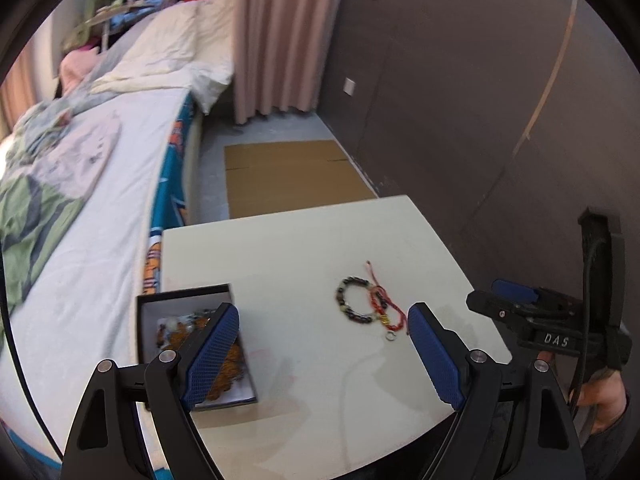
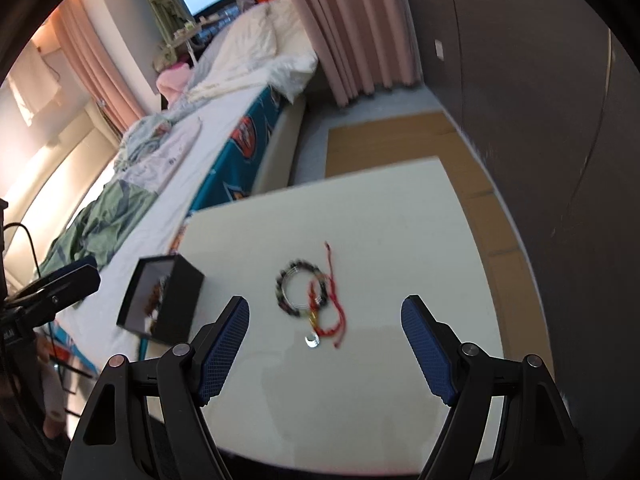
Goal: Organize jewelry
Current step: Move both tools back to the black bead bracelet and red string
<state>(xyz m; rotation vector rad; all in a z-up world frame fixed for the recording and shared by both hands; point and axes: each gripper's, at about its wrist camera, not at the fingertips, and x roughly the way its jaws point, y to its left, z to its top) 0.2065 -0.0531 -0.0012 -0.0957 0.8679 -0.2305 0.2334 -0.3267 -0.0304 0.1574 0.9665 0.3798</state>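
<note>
A dark beaded bracelet [image 1: 356, 298] lies on the white table [image 1: 304, 248], overlapped by a red cord bracelet [image 1: 386, 306], with a small silver ring [image 1: 391, 336] just below them. An open black box [image 1: 196, 344] with jewelry inside sits at the table's left edge. My left gripper [image 1: 322, 320] hovers open and holds nothing, its left finger over the box. In the right wrist view the beaded bracelet [image 2: 294, 290], red cord bracelet [image 2: 330, 312], ring [image 2: 312, 340] and box [image 2: 164, 296] show ahead of my right gripper [image 2: 324, 312], also open with nothing between its pads.
A bed [image 1: 80, 240] with rumpled bedding runs along the table's left side. Flat cardboard [image 1: 292, 180] lies on the floor beyond the table. A dark wall [image 1: 480, 100] stands to the right. The other gripper and a hand [image 1: 600, 396] show at the right edge.
</note>
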